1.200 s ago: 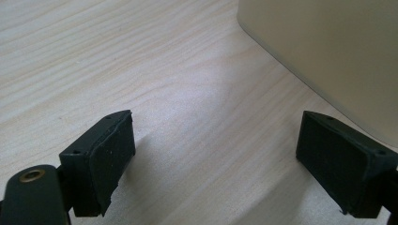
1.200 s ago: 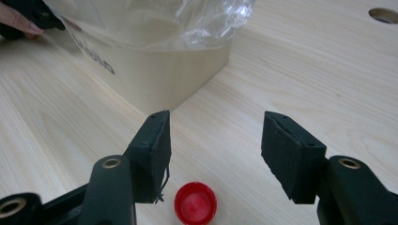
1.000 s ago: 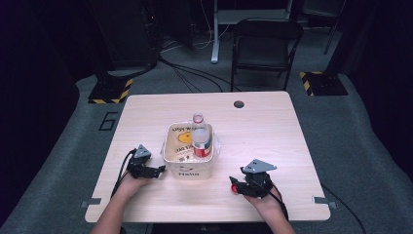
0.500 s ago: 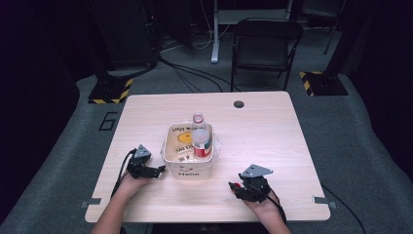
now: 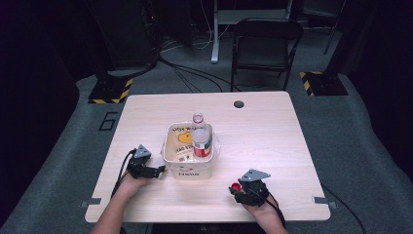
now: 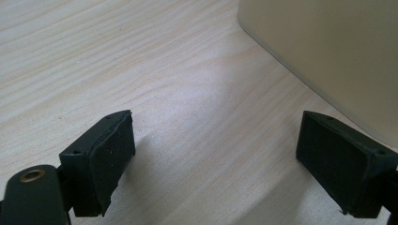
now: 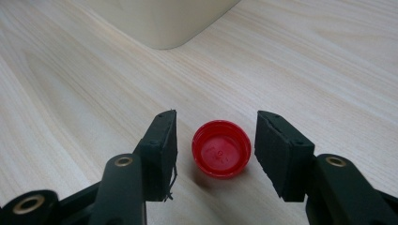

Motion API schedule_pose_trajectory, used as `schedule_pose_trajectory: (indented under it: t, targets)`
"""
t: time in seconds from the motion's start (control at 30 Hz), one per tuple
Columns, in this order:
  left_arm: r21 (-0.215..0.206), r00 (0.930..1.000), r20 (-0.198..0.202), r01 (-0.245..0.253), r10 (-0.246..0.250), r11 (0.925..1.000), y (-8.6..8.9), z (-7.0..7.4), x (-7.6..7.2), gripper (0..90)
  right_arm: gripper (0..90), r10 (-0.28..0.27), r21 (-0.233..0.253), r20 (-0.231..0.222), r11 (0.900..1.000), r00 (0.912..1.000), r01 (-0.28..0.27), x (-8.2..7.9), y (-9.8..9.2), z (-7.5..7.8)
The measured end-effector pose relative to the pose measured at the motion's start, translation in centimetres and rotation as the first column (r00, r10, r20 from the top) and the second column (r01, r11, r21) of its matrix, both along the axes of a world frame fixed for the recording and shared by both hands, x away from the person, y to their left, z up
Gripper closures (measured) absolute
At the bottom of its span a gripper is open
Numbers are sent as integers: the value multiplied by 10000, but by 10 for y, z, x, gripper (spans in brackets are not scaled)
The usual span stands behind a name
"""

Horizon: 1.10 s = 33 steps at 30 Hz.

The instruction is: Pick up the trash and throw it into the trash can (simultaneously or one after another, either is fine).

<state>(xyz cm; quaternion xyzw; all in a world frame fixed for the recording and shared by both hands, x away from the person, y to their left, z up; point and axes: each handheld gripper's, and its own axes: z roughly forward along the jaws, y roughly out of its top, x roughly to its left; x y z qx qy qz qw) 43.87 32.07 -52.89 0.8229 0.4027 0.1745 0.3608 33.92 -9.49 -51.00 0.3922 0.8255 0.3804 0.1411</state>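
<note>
partly obscured and cropped items at the table

the bin (image 6: pixel 338 56) runs off the top and right edges of the left gripper view; its corner (image 7: pixel 164 18) is cut by the top edge of the right gripper view. print on the bin front (image 5: pixel 187 173) and bottle label (image 5: pixel 202 146) is too small to read. both forearms leave the high view's bottom edge.
</note>
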Motion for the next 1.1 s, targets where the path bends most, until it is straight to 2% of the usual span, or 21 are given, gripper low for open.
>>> schedule_pose_trajectory:
  t: [0.33,0.53,0.7,1.1]
  targets:
    - [9,10000,7,0,0,10000,0,0,0,119,504,5,-163,-104,9999,9999,-7,1,1,-6]
    - [2,10000,-12,-10,10,10000,0,0,0,118,572,8,-245,-53,9997,10000,-9,1,1,-7]
    - [7,10000,-14,-6,6,10000,0,0,0,118,573,18,-227,-73,9997,10000,-19,2,1,-6]
    - [-17,10000,-24,-21,21,10000,0,0,0,118,573,137,106,213,9998,9997,-139,4,3,15]
